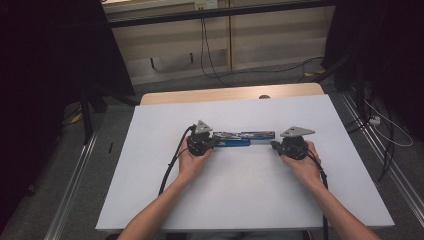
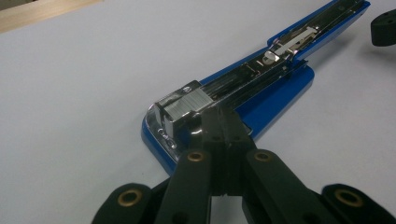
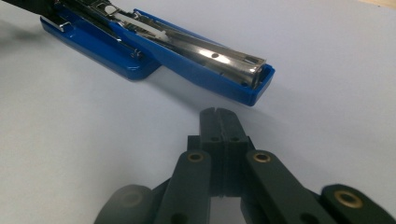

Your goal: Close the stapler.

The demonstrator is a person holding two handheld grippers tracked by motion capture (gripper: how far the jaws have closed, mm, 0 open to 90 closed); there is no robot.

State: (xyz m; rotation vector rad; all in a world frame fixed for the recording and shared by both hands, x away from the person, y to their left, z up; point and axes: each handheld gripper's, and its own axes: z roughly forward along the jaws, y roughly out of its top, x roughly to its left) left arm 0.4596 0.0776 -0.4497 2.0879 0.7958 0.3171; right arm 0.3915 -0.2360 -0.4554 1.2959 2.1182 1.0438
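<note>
Stapler (image 2: 233, 88) end behind left gripper (image 2: 223, 122)

Place looked like lab or recording studio. White worktop (image 1: 240, 200) stood mid-frame on grey carpet. Black curtains (image 1: 45, 75) hung upper left and upper right. Cables (image 1: 207, 55) trailed along floor at top; aluminium rail (image 1: 75, 180) ran lower left.

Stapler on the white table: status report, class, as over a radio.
Left claw shut, tips at the staples. Right claw shut, short of the open blue stapler. Nothing in the way.
</note>
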